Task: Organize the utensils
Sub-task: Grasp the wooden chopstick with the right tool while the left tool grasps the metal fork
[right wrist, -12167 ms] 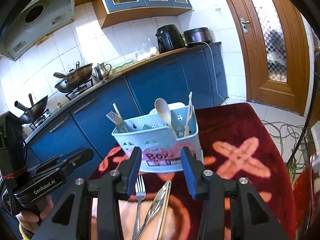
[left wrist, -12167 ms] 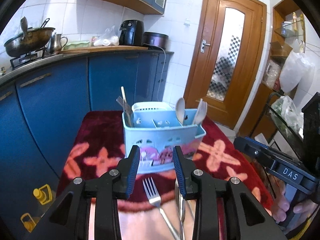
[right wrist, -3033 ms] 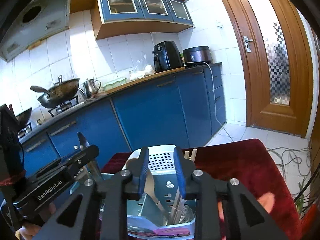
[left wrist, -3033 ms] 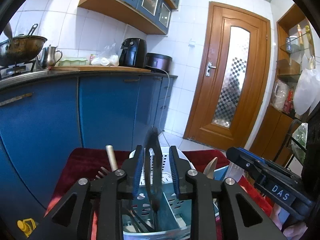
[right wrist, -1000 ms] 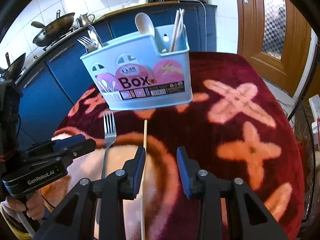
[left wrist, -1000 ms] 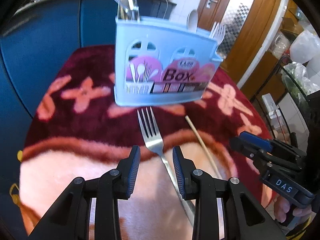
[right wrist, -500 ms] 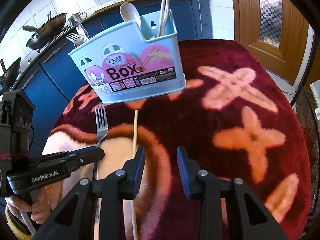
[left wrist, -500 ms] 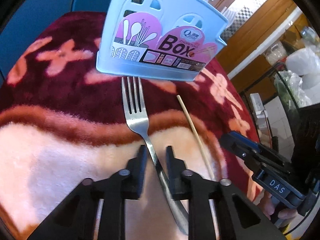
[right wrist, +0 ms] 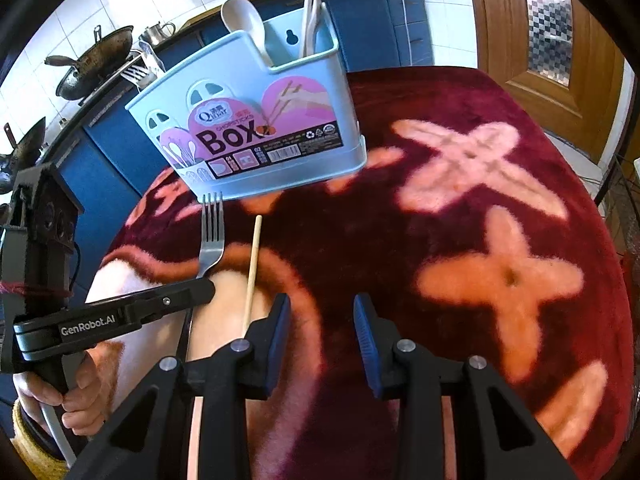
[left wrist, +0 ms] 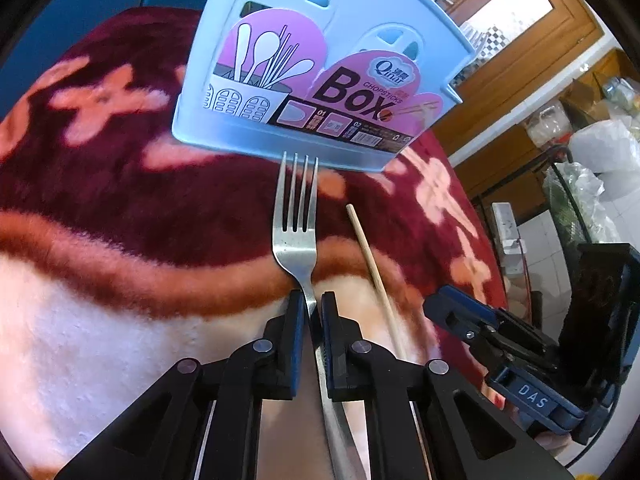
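Left wrist view: our left gripper (left wrist: 308, 308) has its jaws nearly together, pinching the neck of the fork (left wrist: 297, 220), which lies on the maroon cloth (left wrist: 120, 200), tines touching the blue utensil caddy (left wrist: 320, 60). Our right gripper (right wrist: 322, 320) hangs wide apart, holding nothing, beside a chopstick (right wrist: 252, 272). We read "Qinar", "CHOPSTICKS", "BOX" on the caddy, "GenRobot.AI" and "DAS" on the grippers.

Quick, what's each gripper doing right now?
Left gripper: shut on the fork at its neck.
Right gripper: open, holding nothing.
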Action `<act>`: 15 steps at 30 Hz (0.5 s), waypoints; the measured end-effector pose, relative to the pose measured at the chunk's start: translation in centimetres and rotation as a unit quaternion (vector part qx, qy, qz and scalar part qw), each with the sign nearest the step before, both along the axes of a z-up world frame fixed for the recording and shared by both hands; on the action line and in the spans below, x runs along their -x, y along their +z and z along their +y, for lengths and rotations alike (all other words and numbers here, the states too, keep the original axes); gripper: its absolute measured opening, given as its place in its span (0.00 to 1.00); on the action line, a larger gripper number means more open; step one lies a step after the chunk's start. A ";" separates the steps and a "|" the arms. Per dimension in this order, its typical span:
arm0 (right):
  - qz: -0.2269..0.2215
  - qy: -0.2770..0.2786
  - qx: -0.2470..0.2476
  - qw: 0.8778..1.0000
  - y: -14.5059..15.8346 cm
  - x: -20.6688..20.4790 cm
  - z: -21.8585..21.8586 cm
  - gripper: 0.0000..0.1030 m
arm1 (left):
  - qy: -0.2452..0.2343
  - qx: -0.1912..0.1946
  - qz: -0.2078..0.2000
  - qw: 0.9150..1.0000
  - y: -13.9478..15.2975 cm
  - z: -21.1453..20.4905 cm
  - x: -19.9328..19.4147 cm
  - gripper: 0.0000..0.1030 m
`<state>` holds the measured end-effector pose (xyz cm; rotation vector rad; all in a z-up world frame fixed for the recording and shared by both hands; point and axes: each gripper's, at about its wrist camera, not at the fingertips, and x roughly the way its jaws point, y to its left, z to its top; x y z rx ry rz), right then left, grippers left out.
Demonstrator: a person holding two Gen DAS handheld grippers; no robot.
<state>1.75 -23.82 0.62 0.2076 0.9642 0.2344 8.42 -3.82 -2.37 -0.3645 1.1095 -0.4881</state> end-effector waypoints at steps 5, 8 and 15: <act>-0.011 0.024 -0.009 1.000 0.0 -0.2 -0.5 0.38 | 0.020 -0.023 -0.024 0.999 0.7 0.0 0.9 0.04; -0.014 0.040 -0.012 0.999 0.1 -0.2 -0.6 0.39 | 0.046 -0.045 -0.048 0.997 1.4 0.3 1.8 0.01; 0.000 0.059 -0.024 0.998 0.0 -0.9 -0.1 0.40 | 0.085 -0.079 -0.075 0.990 2.3 1.1 2.9 0.01</act>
